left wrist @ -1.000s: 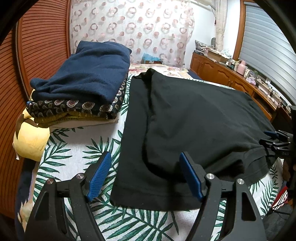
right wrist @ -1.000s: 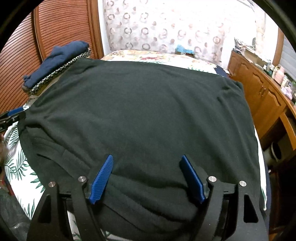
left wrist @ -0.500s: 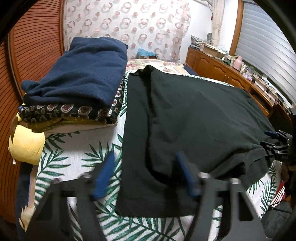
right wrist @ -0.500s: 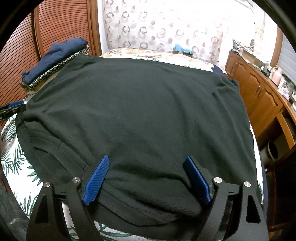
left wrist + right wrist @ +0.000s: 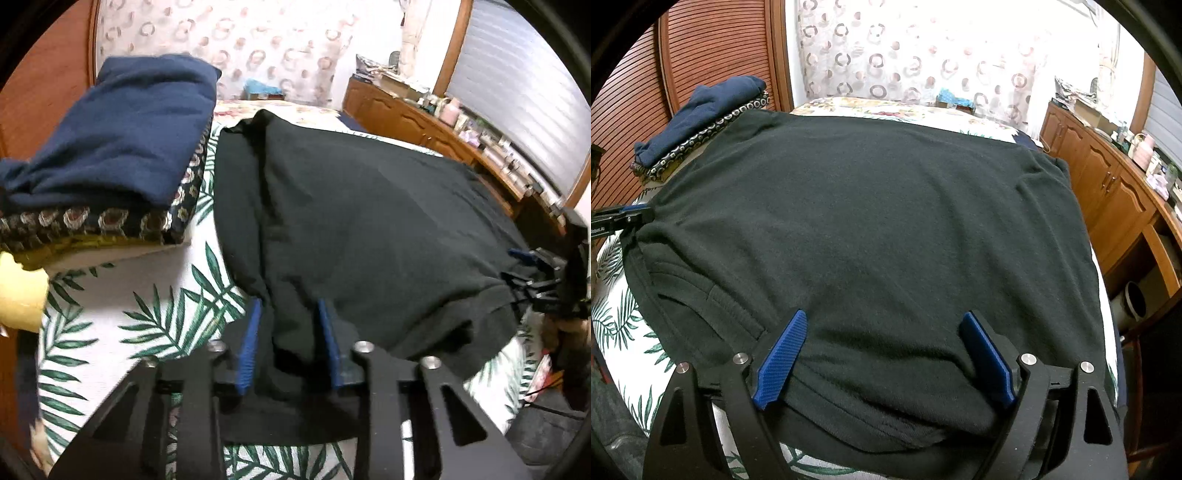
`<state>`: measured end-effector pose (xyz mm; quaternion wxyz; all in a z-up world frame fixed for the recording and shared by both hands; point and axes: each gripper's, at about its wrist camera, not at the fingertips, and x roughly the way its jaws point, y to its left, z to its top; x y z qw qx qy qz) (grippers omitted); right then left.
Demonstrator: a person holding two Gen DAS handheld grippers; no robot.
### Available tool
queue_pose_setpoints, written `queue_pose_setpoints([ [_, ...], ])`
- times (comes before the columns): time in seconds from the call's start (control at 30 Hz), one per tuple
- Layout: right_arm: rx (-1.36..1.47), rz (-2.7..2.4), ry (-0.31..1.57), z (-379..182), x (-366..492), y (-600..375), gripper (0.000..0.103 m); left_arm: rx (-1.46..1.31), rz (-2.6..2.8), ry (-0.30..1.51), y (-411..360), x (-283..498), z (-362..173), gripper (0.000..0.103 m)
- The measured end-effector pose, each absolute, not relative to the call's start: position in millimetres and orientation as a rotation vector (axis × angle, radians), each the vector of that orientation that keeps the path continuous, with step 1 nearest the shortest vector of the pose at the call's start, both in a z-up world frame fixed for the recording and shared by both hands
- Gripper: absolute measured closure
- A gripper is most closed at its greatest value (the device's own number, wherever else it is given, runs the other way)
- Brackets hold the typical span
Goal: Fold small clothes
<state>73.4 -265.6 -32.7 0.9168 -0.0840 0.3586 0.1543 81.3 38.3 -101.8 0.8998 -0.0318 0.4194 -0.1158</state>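
Note:
A black shirt (image 5: 879, 229) lies spread flat on the leaf-print bed sheet (image 5: 122, 295); it also shows in the left wrist view (image 5: 369, 221). My left gripper (image 5: 290, 314) has narrowed its blue pads onto a bunched fold at the shirt's near left edge. My right gripper (image 5: 882, 328) is open, its blue pads straddling the shirt's near hem, which lies between them. Each gripper shows at the edge of the other's view.
A stack of folded clothes (image 5: 110, 155) topped by a navy garment sits at the left of the bed, with a yellow item (image 5: 18, 291) beside it. A wooden cabinet (image 5: 1115, 192) runs along the right. A slatted wooden door (image 5: 701, 48) stands behind the stack.
My left gripper moved forward over the shirt's left edge and closed from wide open onto the fabric. My right gripper drew back slightly toward the hem and stayed open.

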Motion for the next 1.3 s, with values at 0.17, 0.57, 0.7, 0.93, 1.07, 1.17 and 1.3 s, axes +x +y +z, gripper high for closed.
queue_pose_setpoints([
  [0.17, -0.172, 0.318, 0.738, -33, 74, -267, 0.015, -0.072, -0.258, 0.82, 30, 76, -90, 0.093],
  [0.57, -0.148, 0.323, 0.736, -32, 74, -275, 0.015, -0.054, -0.341, 0.629, -2, 75, -30, 0.094],
  [0.7, -0.115, 0.317, 0.722, -28, 71, -287, 0.015, -0.04, -0.389, 0.593, -19, 84, -19, 0.094],
  [0.93, -0.092, 0.285, 0.673, -21, 52, -321, 0.015, -0.008, -0.483, 0.562, -58, 101, 0, 0.094],
  [1.07, -0.089, 0.25, 0.648, -19, 42, -338, 0.015, 0.019, -0.546, 0.536, -84, 107, 15, 0.094],
  [1.17, -0.075, 0.231, 0.644, -19, 38, -348, 0.015, 0.041, -0.594, 0.524, -107, 112, 25, 0.094],
  [1.3, -0.074, 0.225, 0.619, -14, 33, -348, 0.015, 0.062, -0.659, 0.514, -134, 117, 39, 0.094],
])
